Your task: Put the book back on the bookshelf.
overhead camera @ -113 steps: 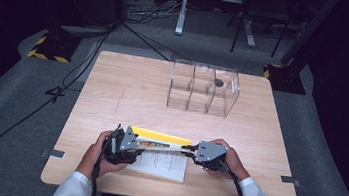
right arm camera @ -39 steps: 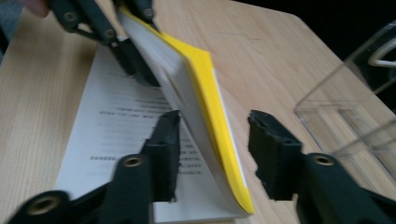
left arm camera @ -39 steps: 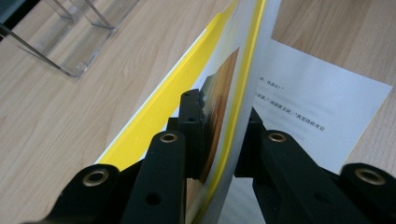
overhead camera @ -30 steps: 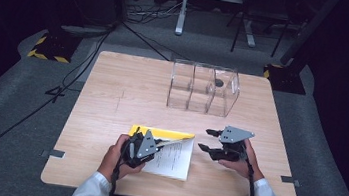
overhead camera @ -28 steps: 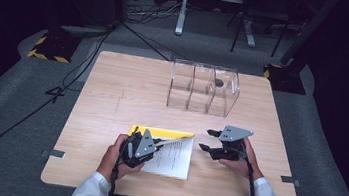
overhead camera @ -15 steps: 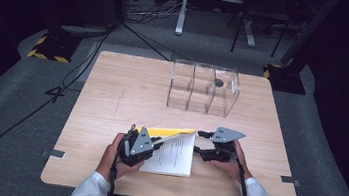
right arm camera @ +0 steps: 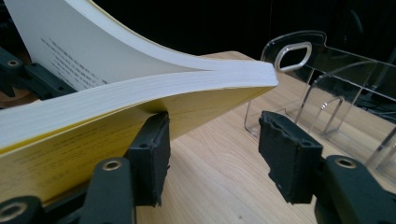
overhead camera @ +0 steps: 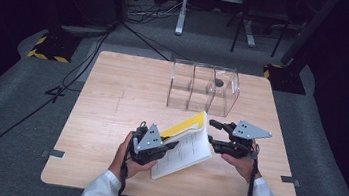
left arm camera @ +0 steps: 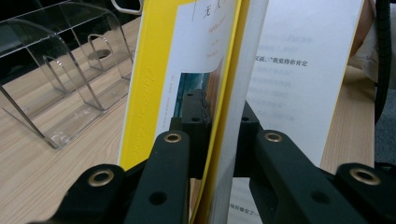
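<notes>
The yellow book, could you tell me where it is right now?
In the high view, the yellow book is tilted up at the table's near centre, clamped by the left gripper, just short of the clear organizer.

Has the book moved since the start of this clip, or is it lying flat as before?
Yes. The book has tilted up off the table, its far edge risen toward the clear organiser, clamped by the left gripper.
</notes>
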A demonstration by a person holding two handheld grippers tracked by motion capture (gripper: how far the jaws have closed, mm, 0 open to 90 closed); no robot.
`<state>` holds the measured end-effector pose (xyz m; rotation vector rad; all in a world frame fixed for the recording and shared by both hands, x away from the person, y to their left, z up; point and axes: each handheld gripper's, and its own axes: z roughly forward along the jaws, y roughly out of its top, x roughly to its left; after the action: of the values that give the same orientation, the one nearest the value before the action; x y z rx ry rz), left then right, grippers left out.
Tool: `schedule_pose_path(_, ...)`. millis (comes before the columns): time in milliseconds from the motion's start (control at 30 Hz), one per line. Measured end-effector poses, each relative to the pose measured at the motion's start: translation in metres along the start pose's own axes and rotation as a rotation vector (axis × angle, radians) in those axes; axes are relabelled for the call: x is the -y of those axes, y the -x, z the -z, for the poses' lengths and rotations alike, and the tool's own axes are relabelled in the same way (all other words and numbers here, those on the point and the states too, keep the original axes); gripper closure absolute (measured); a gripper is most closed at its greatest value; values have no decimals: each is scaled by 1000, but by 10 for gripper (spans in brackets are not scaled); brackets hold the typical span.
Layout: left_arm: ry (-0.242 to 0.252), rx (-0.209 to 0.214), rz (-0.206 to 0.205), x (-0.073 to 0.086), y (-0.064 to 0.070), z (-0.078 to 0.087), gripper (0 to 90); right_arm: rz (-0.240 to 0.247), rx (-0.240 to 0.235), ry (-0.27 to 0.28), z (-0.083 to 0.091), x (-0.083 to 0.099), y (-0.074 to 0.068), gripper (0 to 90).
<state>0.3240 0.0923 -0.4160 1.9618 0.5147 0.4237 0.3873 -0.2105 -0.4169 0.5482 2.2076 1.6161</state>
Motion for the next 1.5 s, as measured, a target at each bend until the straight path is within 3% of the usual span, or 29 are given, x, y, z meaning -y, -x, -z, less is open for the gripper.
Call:
schedule_pose_path(100,23,-5,19,6,-1,8,796,15,-25,15,-3,-6,-8,444)
schedule_pose_path(333,10,8,41,22,4,26,779,63,-89,21,-22,-21,-36,441)
schedule_pose_path(433,27,37,103,31,-3,34,772,77,-124,4,-35,-24,-47,424)
schedule_pose_path(467,27,37,103,31,-3,34,762,83,-132,-4,-41,-25,-51,416)
schedule_pose_path(500,39,67,146,38,-6,35,754,89,-133,-17,-45,-25,-54,414)
schedule_pose_path(533,48,76,164,40,-8,35,750,90,-133,-17,-47,-25,-55,413)
schedule_pose_path(600,52,87,172,41,-10,36,750,77,-139,-12,-48,-25,-55,412)
schedule_pose_path(667,59,95,162,40,-10,33,757,55,-150,-9,-49,-24,-52,402)
schedule_pose_path(767,75,97,147,37,-9,25,759,56,-119,-11,-44,-23,-48,403)
schedule_pose_path(833,94,121,149,34,-9,17,759,57,-109,-8,-41,-23,-46,404)
schedule_pose_path(867,107,146,146,30,-9,7,759,71,-81,0,-33,-23,-44,407)
schedule_pose_path(900,107,146,146,30,-9,7,761,75,-68,-3,-28,-23,-42,414)
schedule_pose_path(1033,110,163,120,16,-1,-23,757,67,-21,-6,-8,-19,-31,416)
schedule_pose_path(1233,104,172,100,6,4,-41,754,74,40,-16,13,-15,-22,416)
schedule_pose_path(1367,93,167,78,4,7,-45,706,69,41,-14,17,-12,-19,413)
schedule_pose_path(1500,65,170,46,4,10,-37,615,62,45,-2,18,-10,-22,413)
